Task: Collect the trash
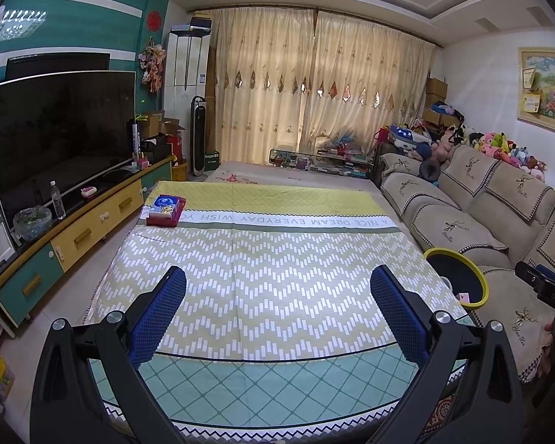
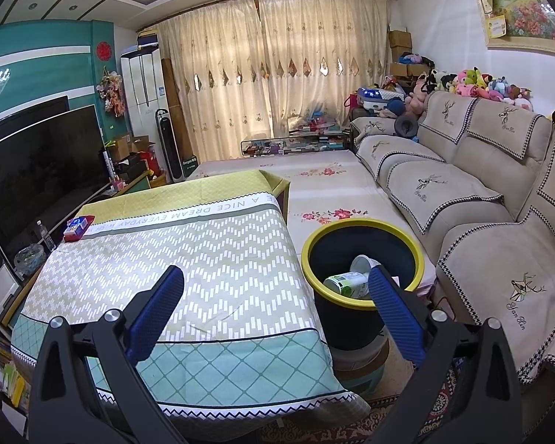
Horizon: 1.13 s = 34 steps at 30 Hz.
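left gripper [image 1: 277, 310] spread wide over bare tablecloth [image 1: 262, 266], right gripper [image 2: 275, 307] spread empty at table's right edge, yellow-rimmed bin [image 2: 362, 259] just beside, green can [image 2: 346, 285] and white cup [image 2: 364, 263] inside

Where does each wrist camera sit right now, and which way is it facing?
Left wrist: above the table's near edge, facing curtains; shows its open left gripper and the other gripper's body at far right.
Right wrist: further right, over the table corner, angled toward bin and sofa; shows its open right gripper, empty.
Shared: table, red tissue box, bin, sofa, TV.
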Tool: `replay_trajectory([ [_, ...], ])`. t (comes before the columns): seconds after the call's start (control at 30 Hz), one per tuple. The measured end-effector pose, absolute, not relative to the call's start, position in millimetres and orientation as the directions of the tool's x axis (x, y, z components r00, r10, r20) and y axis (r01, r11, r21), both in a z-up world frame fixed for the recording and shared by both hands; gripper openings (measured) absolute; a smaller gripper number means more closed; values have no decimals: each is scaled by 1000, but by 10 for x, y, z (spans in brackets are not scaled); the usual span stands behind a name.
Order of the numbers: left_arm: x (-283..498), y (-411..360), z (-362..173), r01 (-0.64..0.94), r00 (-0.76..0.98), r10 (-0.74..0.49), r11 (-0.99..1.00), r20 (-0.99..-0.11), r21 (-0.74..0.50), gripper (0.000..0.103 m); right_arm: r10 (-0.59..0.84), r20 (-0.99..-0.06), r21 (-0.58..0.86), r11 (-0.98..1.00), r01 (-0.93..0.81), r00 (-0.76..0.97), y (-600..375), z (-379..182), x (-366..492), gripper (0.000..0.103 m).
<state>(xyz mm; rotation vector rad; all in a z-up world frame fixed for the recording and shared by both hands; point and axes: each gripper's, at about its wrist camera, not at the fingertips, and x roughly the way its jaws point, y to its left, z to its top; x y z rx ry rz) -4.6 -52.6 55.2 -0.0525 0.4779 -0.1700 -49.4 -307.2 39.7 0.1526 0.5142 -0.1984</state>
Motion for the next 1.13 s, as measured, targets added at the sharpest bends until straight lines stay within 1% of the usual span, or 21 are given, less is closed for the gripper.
replay_trajectory([
  [0.73,72,-552,462,144,860,-169,986,-482,-87,98,-146,-510,94,970,223,848,-3071,351,-452,95],
  [0.87,143,-566,441,140,858,-156,988,-489,-69,98,-136,-520,100,971,218,843,-3069,327,-405,95],
  [1.03,518,-531,302,125,826,-146,989,-544,-75,98,-115,-554,98,975,202,825,-3065,242,-106,96],
  [1.13,909,-502,107,111,794,-125,992,-594,-60,98,-65,-604,102,982,158,794,-3001,83,368,96],
])
